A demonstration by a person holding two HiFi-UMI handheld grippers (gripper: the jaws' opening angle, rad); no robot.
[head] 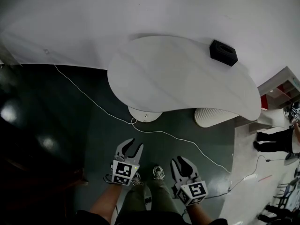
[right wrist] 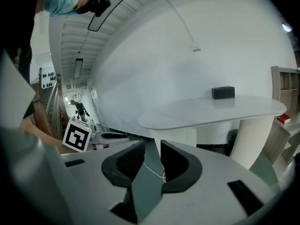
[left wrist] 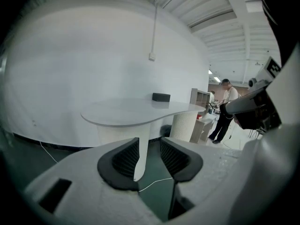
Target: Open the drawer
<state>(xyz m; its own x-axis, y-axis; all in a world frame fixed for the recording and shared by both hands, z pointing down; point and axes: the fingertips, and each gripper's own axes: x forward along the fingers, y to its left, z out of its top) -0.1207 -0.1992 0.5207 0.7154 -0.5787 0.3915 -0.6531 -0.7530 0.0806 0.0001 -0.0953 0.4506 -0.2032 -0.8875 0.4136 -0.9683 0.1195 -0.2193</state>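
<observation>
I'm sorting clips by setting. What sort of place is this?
Probably an open-plan workshop or lab-like office rather than a home: a curved white table bearing only a small black box, a loose white cable across the dark floor, and open shelving with a person standing beyond.

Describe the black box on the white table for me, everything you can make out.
The black box is a small, low rectangular block, matte and dark all over, with what looks like a long slot in its top. It lies flat on the white table, close to the table's far edge. Only the tabletop touches it.
</observation>
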